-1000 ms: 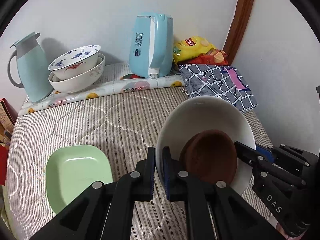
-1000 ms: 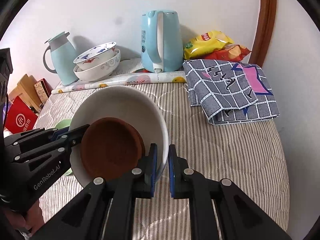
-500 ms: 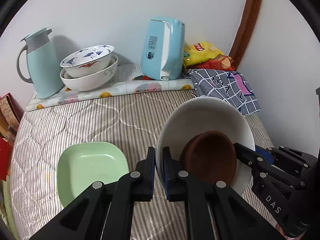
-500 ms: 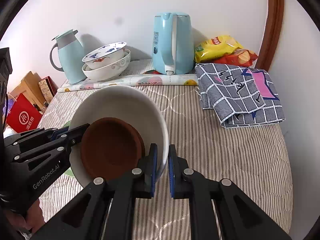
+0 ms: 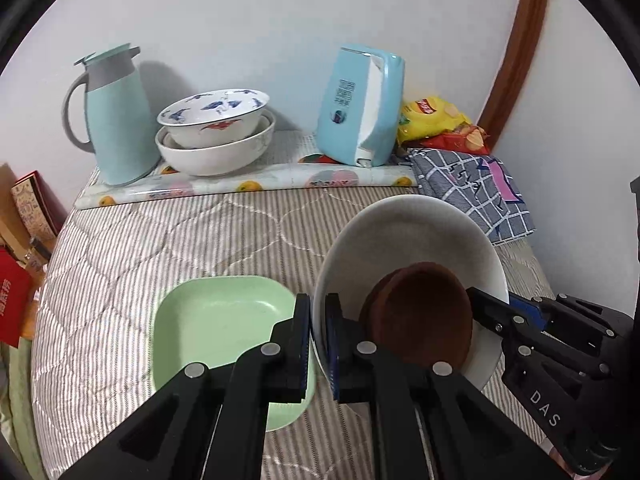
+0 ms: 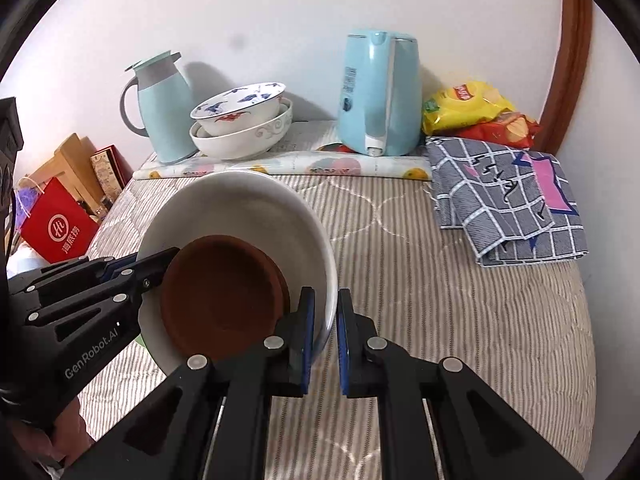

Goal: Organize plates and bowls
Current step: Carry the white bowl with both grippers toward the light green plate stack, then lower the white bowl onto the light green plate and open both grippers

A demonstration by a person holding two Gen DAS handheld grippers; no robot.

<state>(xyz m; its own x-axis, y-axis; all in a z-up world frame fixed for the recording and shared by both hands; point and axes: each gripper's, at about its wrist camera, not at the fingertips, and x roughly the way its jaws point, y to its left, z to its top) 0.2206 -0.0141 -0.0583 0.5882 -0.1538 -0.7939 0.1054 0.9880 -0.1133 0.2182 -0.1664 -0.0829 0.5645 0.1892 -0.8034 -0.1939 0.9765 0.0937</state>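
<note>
A large white bowl (image 5: 408, 236) with a brown saucer (image 5: 424, 320) inside it is held above the striped bed cover. My left gripper (image 5: 318, 332) is shut on its left rim. My right gripper (image 6: 325, 328) is shut on its right rim (image 6: 326, 280); the brown saucer shows there too (image 6: 220, 300). A light green square plate (image 5: 220, 328) lies on the cover just left of the held bowl. Two stacked bowls (image 5: 216, 132), the upper one with blue and red painting, stand at the back; they also show in the right wrist view (image 6: 240, 120).
A pale blue thermos jug (image 5: 112, 116) and a blue electric kettle (image 5: 360, 108) stand at the back on a fruit-print mat (image 5: 248, 188). Snack bags (image 5: 436, 120) and a folded checked cloth (image 5: 480, 188) lie at the right. Red bags and boxes (image 6: 60, 224) sit beyond the left edge.
Both grippers have carried the white bowl with the saucer to the left, toward the green plate, which now lies right beside the bowl. The grips are unchanged.
</note>
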